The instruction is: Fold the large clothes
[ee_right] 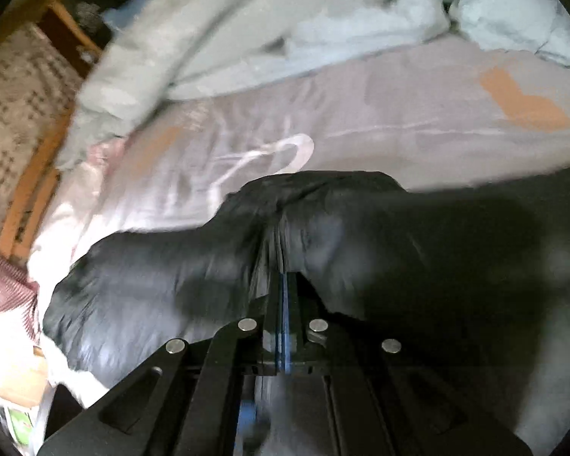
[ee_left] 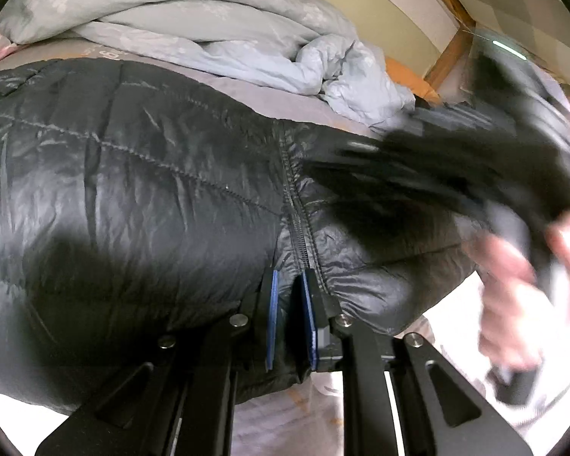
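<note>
Puffer jacket (ee_left: 133, 190), black and quilted, is spread across the grey bedsheet (ee_right: 399, 114), filling the middle of both frames, with the pale blue duvet (ee_left: 209, 19) heaped along the top. At bottom centre of the left view, the left gripper (ee_left: 288, 315) is nipped down on a fold of fabric beside the zipper (ee_left: 296, 205). At bottom centre of the right view, the right gripper (ee_right: 283, 285) is clamped fully closed on a gathered pinch of the shell. A blurred hand (ee_left: 520, 285) is seen at right. Handling is judged light, puffy and slippery; seams and hem edges are probably better taken than slick padded panels.
</note>
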A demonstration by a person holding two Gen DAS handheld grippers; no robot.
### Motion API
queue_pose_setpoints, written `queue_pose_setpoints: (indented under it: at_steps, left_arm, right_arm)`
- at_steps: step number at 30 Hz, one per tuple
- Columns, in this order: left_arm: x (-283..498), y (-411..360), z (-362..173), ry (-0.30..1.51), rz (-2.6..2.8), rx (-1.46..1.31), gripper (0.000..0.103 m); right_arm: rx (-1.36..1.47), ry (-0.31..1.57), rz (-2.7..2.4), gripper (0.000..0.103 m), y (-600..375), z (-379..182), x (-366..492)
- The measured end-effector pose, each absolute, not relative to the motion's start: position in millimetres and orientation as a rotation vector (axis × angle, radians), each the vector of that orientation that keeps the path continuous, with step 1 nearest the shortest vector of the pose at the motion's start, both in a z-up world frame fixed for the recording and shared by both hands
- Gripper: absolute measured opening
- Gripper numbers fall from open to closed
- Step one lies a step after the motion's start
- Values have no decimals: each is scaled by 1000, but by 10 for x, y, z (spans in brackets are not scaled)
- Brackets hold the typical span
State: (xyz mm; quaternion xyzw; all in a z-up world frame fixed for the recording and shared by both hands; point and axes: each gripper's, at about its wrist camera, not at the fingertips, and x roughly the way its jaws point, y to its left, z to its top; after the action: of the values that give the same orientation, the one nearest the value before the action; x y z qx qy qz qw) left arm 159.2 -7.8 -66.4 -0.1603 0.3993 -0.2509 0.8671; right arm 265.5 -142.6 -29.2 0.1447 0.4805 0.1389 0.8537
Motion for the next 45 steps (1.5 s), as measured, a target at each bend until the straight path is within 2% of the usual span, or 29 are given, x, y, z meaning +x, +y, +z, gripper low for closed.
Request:
queue_pose_setpoints:
  at_steps: [5, 7, 11, 13, 14, 15, 16, 19, 24, 26, 29, 31, 32, 34, 35, 37, 39, 41, 43, 45]
  left_arm:
    - [1616, -77, -645, 833, -522, -329, 15]
    - [1618, -85, -647, 834, -523, -333, 15]
    - [1611, -83, -640, 834, -528, -338, 15]
    - [1611, -82, -638, 831, -526, -333, 15]
    - [1612, -87, -635, 830, -525, -329, 15]
    - [1601, -80, -630, 829, -525, -327, 15]
    - [1597, -75, -629, 829, -526, -327, 15]
    - [1594, -75, -629, 829, -527, -327, 15]
    - [1600, -80, -625, 830, -533, -336, 15]
    - [1590, -70, -626, 830, -534, -335, 15]
    - [1575, -68, -626, 828, -532, -328, 15]
    - [1551, -112, -596, 830, -511, -292, 15]
    - [1482, -202, -515, 826, -448, -196, 14]
    - [1268, -343, -295, 791, -369, -46, 10]
    - [1138, -334, -129, 760, -426, -66, 12]
    - [943, -256, 171, 690, -444, -91, 15]
    - [754, -86, 451, 597, -413, -105, 23]
    - [632, 54, 609, 544, -376, -97, 43]
    - [636, 122, 610, 577, -362, -67, 47]
    - [748, 106, 482, 663, -343, -12, 46]
  right_arm:
    - [369, 769, 260, 0, -1925, -3, 1625]
    - [465, 680, 213, 5, -2212, 9, 1238]
    - [577, 652, 197, 6, -2506, -112, 963]
    - [577, 631, 111, 23, -2607, -136, 920]
    - [588, 626, 68, 55, -2674, -152, 902]
    - [615, 613, 4, 80, -2767, -180, 875]
    - [651, 583, -76, 83, -2878, -208, 822]
    - [731, 550, -200, 83, -3172, -313, 769]
    - [1033, 614, -92, 83, -3597, -682, 1096]
    - [1115, 582, -60, 83, -3650, -702, 1208]
    - [1124, 578, -12, 84, -3624, -662, 1510]
    - [1111, 607, -21, 67, -3622, -677, 1648]
    - [1099, 622, -50, 51, -3620, -666, 1671]
    - [969, 661, -100, 37, -3550, -450, 1704]
    - [888, 666, -120, 32, -3533, -327, 1678]
    - [706, 677, -172, 29, -3517, -14, 1625]
    - [652, 658, -216, 29, -3670, 229, 1499]
    - [573, 624, -281, 29, -3823, 522, 1351]
    - [418, 594, -345, 29, -3861, 828, 1211]
    - [252, 557, -401, 29, -3719, 1049, 1069]
